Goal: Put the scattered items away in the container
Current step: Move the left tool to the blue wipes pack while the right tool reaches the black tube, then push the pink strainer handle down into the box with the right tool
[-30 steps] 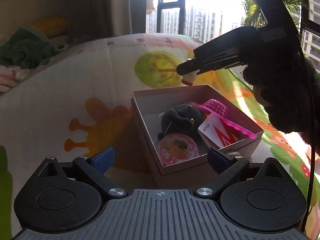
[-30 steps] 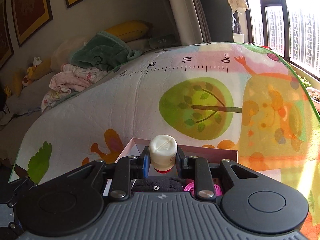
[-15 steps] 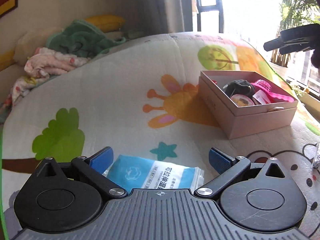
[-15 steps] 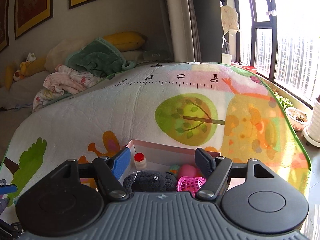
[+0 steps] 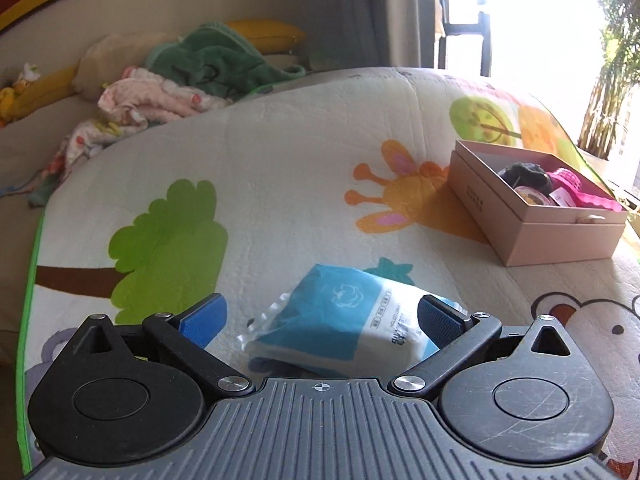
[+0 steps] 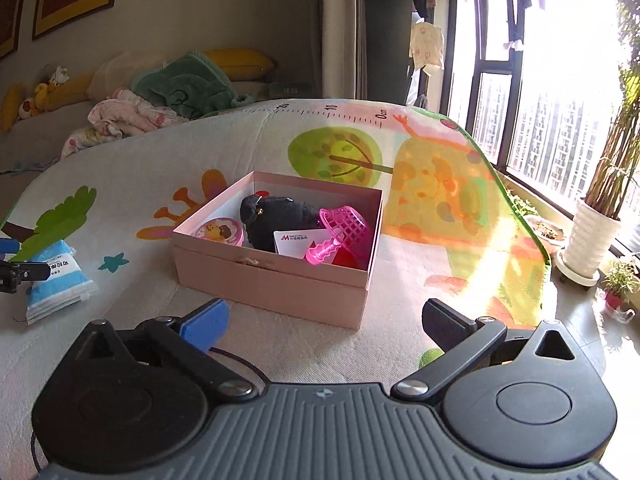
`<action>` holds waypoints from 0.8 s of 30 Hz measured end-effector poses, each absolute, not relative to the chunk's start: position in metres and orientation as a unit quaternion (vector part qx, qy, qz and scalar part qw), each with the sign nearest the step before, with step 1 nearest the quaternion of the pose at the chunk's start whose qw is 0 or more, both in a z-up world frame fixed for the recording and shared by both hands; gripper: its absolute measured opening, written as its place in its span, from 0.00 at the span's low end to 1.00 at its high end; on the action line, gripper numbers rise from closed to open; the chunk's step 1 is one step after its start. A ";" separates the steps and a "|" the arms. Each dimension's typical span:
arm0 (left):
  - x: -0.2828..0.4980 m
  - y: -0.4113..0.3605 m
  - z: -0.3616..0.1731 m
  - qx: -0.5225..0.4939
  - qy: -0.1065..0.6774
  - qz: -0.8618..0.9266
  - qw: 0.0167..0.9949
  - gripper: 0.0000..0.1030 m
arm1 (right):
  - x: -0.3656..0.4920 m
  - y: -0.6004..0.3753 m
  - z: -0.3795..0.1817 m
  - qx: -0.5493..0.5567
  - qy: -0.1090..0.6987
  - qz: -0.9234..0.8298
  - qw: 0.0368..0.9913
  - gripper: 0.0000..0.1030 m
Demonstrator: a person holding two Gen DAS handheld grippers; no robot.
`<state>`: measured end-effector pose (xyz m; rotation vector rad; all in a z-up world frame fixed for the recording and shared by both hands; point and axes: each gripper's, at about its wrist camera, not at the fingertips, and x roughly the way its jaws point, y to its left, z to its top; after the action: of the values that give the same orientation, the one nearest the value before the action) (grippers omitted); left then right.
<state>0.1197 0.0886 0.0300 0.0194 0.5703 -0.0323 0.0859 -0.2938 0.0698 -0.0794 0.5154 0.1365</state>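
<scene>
Sunlight fell across the cartoon play mat (image 6: 120, 168) where the pink box (image 6: 276, 276) sat, its lid off. Inside it lay a black plush toy (image 6: 276, 216), a round pink tin (image 6: 218, 232), a white card (image 6: 300, 242), a pink mesh basket (image 6: 346, 226) and a small red-capped bottle (image 6: 262, 193), of which only the cap showed behind the plush. The right gripper (image 6: 324, 320) hung in front of the box's near corner with nothing between its fingers; its jaws had just been opening and stood spread wide, one blue pad (image 6: 206, 322) to the left and a dark one to the right. The left gripper (image 5: 320, 318) was low over the mat with its jaws wide apart around a blue and white tissue pack (image 5: 344, 324) that lay flat on the mat. The right-hand pad (image 5: 438, 318) looked to be at or just against the pack's edge, while the left-hand pad stood clear of it, so the pack was not clamped. From the right wrist view that pack (image 6: 54, 276) lay well to the left of the box, outside it. A heap of green and pink clothes (image 6: 172, 96) rested beyond the mat's far edge, and a potted plant (image 6: 592, 232) stood by the window
</scene>
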 end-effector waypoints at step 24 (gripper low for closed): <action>0.075 -0.042 0.016 0.005 0.337 -0.309 0.889 1.00 | 0.062 -0.301 0.010 -0.021 0.301 0.066 0.951 1.00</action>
<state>0.0750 -0.0416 0.0162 0.0111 0.7003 -0.6418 0.0618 -0.3006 0.0098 -0.0423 0.6113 0.1338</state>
